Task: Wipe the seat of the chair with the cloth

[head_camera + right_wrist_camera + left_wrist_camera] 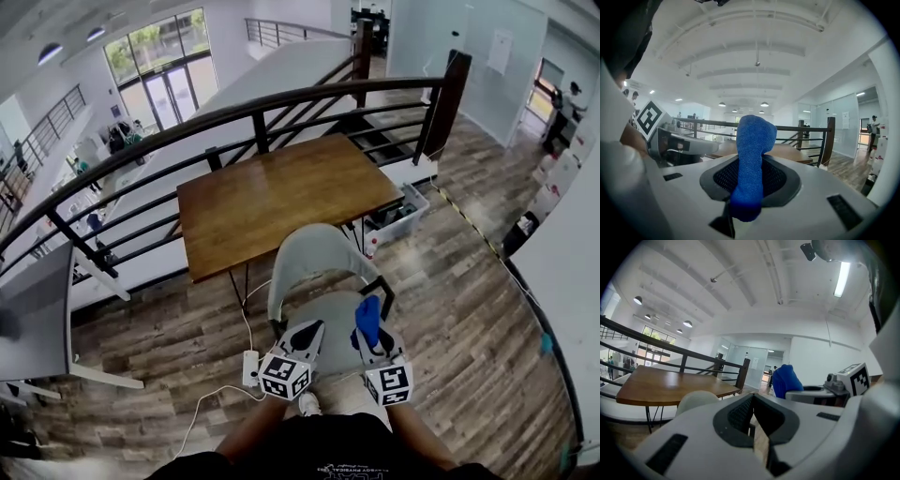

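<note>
Jaws of the right gripper (369, 339) clamp the cloth (751, 154), which sticks up over the front of the chair (314, 258) seat. The left gripper (307, 336) has its jaws together and empty. With only a narrow pinch on the cloth, a hard drag across the seat could bunch it or pull it free.

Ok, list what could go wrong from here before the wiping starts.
1. The cloth stands bunched in the right gripper; its hard jaws may rub the seat instead.
2. The left gripper is shut on nothing, so the chair is unbraced and might slide.
3. The power strip and cable lie beside the chair; a foot could snag them.
</note>
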{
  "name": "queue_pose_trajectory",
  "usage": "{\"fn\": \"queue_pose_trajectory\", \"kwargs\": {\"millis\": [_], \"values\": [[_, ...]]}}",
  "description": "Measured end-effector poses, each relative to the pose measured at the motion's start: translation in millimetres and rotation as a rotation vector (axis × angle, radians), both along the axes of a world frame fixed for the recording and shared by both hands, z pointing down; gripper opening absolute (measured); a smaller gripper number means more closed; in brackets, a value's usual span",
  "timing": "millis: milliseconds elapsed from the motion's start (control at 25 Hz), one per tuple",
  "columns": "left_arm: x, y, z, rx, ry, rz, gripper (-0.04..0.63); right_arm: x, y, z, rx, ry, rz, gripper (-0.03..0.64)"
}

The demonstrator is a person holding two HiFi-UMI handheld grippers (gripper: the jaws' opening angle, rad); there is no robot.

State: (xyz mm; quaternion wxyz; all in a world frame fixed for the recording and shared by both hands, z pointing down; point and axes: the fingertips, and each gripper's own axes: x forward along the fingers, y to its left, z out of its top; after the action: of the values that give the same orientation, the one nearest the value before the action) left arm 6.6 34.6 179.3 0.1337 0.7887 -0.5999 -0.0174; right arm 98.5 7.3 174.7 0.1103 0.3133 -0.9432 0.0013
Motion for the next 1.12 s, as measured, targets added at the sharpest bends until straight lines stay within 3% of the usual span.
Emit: {"fn": "queue_pose_trajectory", "kwargs": {"millis": [560, 1120], "values": [[-34, -14, 27, -0.054, 0.046, -0.065, 0.007, -42, -22, 15, -0.039, 0.039, -0.097, 0.110], [-46, -61, 59, -0.153, 0.031, -0.273, 0.006, -70, -97, 57, -0.122, 0.037, -0.299, 0.110]]}}
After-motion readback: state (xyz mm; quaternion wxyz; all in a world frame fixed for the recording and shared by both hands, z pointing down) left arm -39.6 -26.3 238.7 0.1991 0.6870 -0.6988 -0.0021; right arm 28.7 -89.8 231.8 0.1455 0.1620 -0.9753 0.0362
